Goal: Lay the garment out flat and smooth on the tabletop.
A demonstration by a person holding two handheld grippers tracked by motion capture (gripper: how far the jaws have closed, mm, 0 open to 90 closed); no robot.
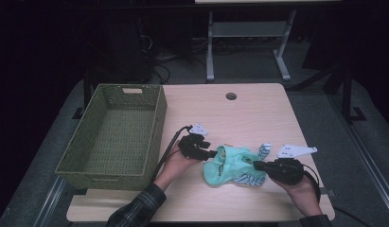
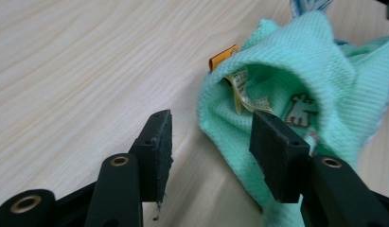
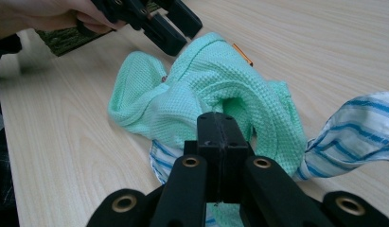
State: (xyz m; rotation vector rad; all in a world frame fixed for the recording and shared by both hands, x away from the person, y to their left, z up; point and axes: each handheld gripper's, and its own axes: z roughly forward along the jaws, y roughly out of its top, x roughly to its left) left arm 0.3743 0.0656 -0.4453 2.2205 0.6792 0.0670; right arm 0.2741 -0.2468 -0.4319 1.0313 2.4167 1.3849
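- The right gripper [image 3: 216, 137] is closed tight on the green cloth [image 3: 206, 90].
- The left gripper [image 2: 211, 142] is open, its 2 jaws at the cloth's edge.
- The cloth lies on the table [image 1: 258, 113], with a striped blue cloth [image 3: 362, 132] under it.
- A green basket [image 1: 111, 132] sits at the left.

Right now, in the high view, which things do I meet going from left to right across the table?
Green woven basket → left claw → mint green garment → right claw.
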